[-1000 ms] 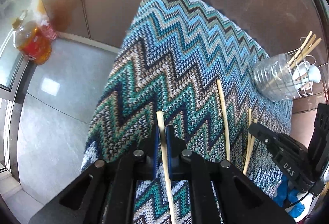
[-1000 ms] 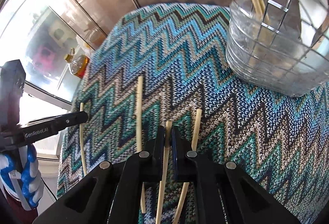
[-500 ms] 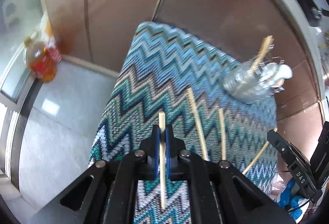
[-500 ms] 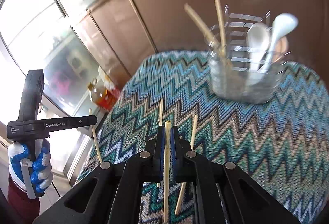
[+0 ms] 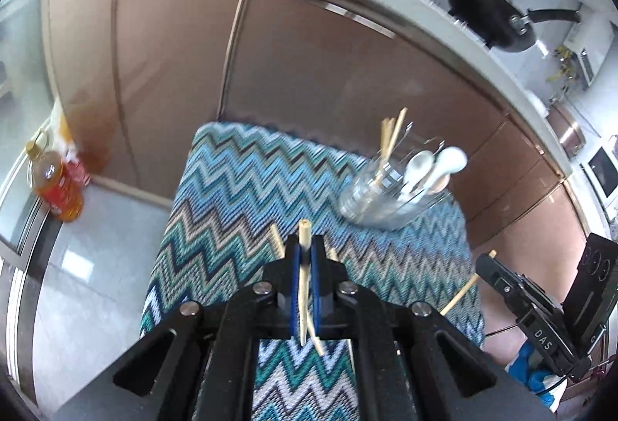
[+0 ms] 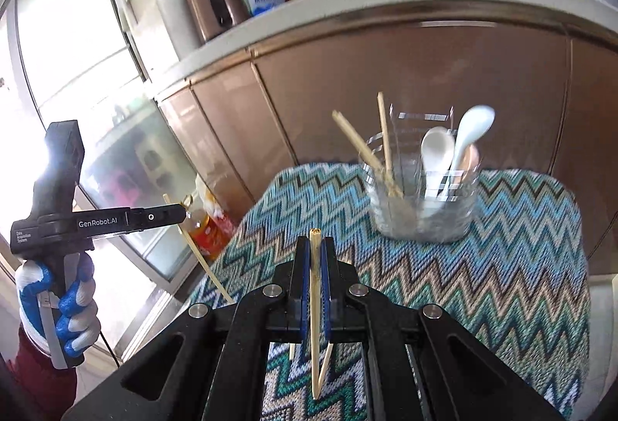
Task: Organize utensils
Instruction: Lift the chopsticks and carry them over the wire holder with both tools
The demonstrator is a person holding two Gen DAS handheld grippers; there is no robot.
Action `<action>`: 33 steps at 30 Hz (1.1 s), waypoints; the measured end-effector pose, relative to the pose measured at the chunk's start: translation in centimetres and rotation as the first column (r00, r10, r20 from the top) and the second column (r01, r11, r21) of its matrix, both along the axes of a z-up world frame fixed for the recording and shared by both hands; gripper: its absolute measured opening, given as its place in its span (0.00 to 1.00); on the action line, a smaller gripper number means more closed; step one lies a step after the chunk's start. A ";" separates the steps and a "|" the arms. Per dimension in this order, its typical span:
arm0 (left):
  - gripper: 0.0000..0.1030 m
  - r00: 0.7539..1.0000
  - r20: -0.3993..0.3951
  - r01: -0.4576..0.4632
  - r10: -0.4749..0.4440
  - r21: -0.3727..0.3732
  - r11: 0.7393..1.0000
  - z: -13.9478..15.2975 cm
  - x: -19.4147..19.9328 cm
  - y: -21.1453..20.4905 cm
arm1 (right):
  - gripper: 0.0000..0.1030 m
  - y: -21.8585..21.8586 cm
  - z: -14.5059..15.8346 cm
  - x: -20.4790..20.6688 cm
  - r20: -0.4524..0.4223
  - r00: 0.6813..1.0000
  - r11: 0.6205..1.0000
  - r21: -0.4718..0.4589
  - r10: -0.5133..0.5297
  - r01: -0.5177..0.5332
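A: 2 tongs, left tongs [image 5: 305, 262] and right tongs [image 6: 316, 258], each clenched on 1 pale bamboo chopstick [image 5: 304, 289], lifted above the zigzag-knit counter [image 5: 239, 189].

B: Best lowered tip-first into the clear glass holder [image 6: 421, 204], clear of white spoons [image 6: 438, 150].

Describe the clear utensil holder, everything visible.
The clear utensil holder looks like a transparent ribbed plastic tub with a wire rack at its back, standing upright on the far part of the zigzag knit cloth. Inside, a few bamboo chopsticks lean left and white ceramic spoons stand bowl-up on the right. Neither tongs touch it.
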State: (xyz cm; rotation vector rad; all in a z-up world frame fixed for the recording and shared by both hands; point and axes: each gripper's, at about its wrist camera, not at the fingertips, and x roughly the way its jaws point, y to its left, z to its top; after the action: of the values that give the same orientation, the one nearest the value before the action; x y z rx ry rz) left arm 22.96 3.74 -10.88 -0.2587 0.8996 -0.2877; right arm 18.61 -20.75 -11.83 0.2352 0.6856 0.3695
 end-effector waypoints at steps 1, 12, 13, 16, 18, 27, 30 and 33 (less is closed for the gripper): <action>0.04 1.000 0.013 0.006 -0.005 -0.008 1.000 0.6 0.1 -0.2 | 0.05 -0.3 0.6 0.1 0.014 1.000 1.000 0.002 -0.004 0.004; 0.04 0.976 0.215 0.067 -0.043 -0.105 0.992 9.9 3.2 -4.3 | 0.05 -3.1 9.0 4.5 0.218 0.971 0.995 0.014 -0.102 0.102; 0.04 0.970 0.241 0.064 -0.037 -0.104 0.993 10.7 3.9 -5.2 | 0.05 -3.3 9.6 5.2 0.241 0.964 0.993 0.014 -0.115 0.115; 0.04 0.964 0.263 0.068 -0.033 -0.124 0.990 11.7 5.8 -7.0 | 0.05 -3.6 10.5 7.4 0.285 0.947 0.988 0.010 -0.151 0.154; 0.04 0.962 0.273 0.060 -0.024 -0.125 0.990 11.7 7.1 -8.2 | 0.05 -3.9 10.4 8.9 0.297 0.939 0.984 0.011 -0.173 0.178; 0.04 0.961 0.276 0.016 0.000 -0.057 0.998 7.6 12.3 -12.6 | 0.05 -4.8 7.5 13.2 0.294 0.932 0.975 0.004 -0.212 0.220; 0.04 0.957 0.291 0.001 0.004 -0.019 1.000 5.9 13.0 -13.2 | 0.06 -4.7 5.9 13.9 0.285 0.936 0.976 0.003 -0.208 0.216; 0.06 0.953 0.302 0.003 -0.003 0.002 1.000 4.9 13.4 -13.7 | 0.13 -4.8 4.9 14.2 0.269 0.939 0.976 0.010 -0.214 0.219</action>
State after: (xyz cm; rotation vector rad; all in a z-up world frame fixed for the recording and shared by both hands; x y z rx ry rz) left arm 36.35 -9.97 -5.98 -0.2053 0.5972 -0.3200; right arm 32.84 -25.57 -6.93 0.2338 0.3900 0.1778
